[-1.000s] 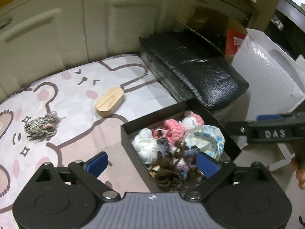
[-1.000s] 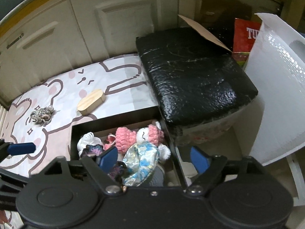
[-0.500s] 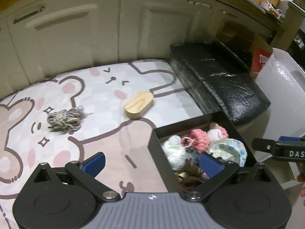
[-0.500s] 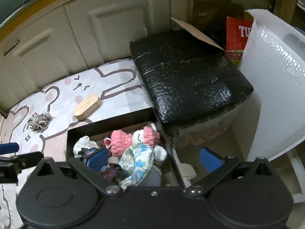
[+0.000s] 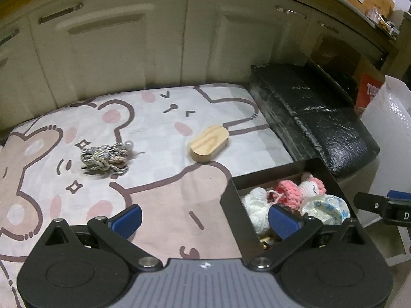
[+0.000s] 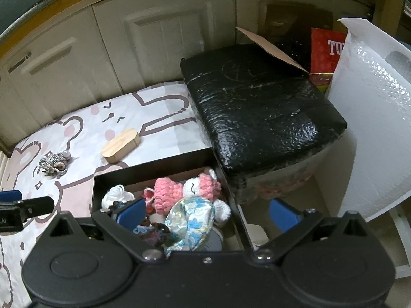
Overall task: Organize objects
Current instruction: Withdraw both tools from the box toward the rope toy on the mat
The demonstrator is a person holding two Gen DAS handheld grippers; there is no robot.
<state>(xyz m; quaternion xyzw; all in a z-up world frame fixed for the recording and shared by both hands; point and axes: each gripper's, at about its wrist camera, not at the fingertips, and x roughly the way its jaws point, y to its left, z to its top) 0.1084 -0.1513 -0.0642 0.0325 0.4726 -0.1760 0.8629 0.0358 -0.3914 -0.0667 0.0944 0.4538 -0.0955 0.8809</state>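
Both sets of jaws stand wide apart and hold nothing: the left gripper hangs above the printed mat with its right pad over the corner of the box, and the right gripper hangs above the box's right wall. Each has just finished spreading to that width, with nothing caught between the pads.

Largest of the things around them is the black padded block, which lies beyond the box and takes no part in the sorting. Next is the cartoon-bear mat, spread on what seems to be the floor in front of pale cabinet doors. At its right edge sits the black box, already well filled with crocheted toys, a white yarn piece and a blue-flowered fabric pouch.

That filling suggests most of the job is done. Two things lie loose on the mat. A wooden oval block sits near the box's far corner, and a small knotted cord bundle with a pearl bead lies well apart from it on the left. Both would seem to belong in the box too.
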